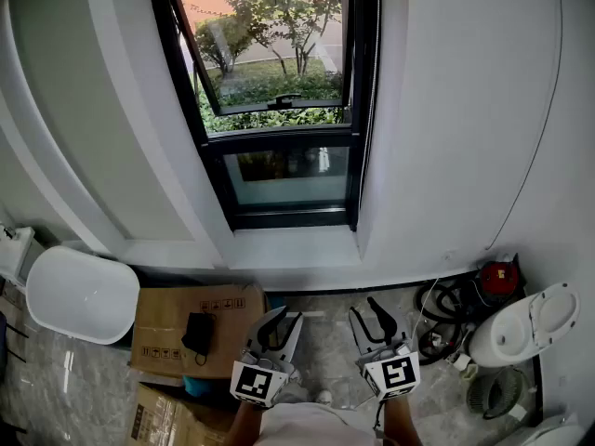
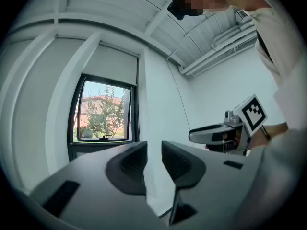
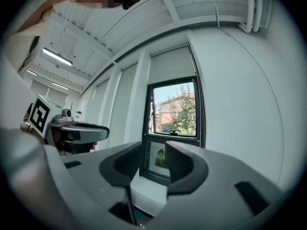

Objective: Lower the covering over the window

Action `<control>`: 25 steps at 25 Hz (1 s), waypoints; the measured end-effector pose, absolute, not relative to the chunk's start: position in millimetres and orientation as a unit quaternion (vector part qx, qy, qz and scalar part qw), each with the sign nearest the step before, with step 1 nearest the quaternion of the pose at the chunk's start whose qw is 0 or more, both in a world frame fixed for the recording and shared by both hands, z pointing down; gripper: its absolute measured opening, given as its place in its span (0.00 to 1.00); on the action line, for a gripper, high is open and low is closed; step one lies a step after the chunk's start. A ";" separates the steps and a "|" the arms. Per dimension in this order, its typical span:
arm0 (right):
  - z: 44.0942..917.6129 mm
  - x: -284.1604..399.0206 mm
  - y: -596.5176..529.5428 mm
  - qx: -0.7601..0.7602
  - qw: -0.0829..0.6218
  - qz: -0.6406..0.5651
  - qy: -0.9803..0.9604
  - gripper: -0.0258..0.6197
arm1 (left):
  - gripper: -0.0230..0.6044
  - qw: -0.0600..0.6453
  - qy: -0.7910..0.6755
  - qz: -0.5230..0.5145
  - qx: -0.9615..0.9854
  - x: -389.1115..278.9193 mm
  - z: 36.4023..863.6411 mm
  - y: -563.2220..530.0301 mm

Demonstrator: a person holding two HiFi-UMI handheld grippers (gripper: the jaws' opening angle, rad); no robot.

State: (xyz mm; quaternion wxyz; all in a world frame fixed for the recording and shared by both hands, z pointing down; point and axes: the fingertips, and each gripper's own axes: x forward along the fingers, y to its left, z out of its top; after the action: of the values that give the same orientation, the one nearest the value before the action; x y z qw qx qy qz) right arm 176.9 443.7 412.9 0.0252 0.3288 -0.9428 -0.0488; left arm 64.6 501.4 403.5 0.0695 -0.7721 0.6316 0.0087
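Count, head view.
- Black-framed window (image 1: 279, 110): 1, upper centre.
- Brown cardboard boxes: 2, lower left. These are the upper box (image 1: 163, 316) and the lower box (image 1: 167, 421) at the bottom edge.
- Small black block (image 1: 197, 333) on the upper box: 1.
- White rounded plastic object (image 1: 82, 294): 1, left edge.
- Red-and-black canister (image 1: 499, 277) with black hose: 1, right.
- White rounded appliance (image 1: 521, 328): 1, lower right.
- Handheld two-jaw grippers: 2, the left gripper (image 1: 284, 318) and the right gripper (image 1: 365, 308).

Left gripper view.
- White roller blind (image 2: 111, 63): 1, above the glass.

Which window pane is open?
The upper black-framed glass pane, tilted outward at its bottom edge; the lower glass pane beneath it sits shut.
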 end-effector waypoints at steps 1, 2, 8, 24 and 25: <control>413.0 178.4 442.9 0.328 0.022 -0.049 -0.943 0.27 | 0.19 0.071 0.632 0.008 -0.772 66.5 403.5 500.5; 413.1 179.7 442.2 0.328 0.019 -0.048 -0.943 0.27 | 0.19 0.073 0.632 0.007 -0.771 68.3 403.7 499.4; 413.8 175.4 430.9 0.319 0.012 -0.055 -0.946 0.22 | 0.19 0.075 0.633 0.006 -0.771 70.5 406.2 482.8; 436.3 145.4 344.2 0.347 0.050 -0.051 -0.935 0.19 | 0.19 0.072 0.615 0.000 -0.786 41.7 427.2 390.4; 438.0 142.2 337.6 0.346 0.051 -0.048 -0.936 0.19 | 0.19 0.066 0.612 0.001 -0.788 39.1 430.7 382.8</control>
State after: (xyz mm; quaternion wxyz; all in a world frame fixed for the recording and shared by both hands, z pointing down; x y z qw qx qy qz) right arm 142.2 337.6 438.0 0.0511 0.3458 -0.9357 -0.0476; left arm 39.1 382.8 430.7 0.0661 -0.7879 0.6123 0.0006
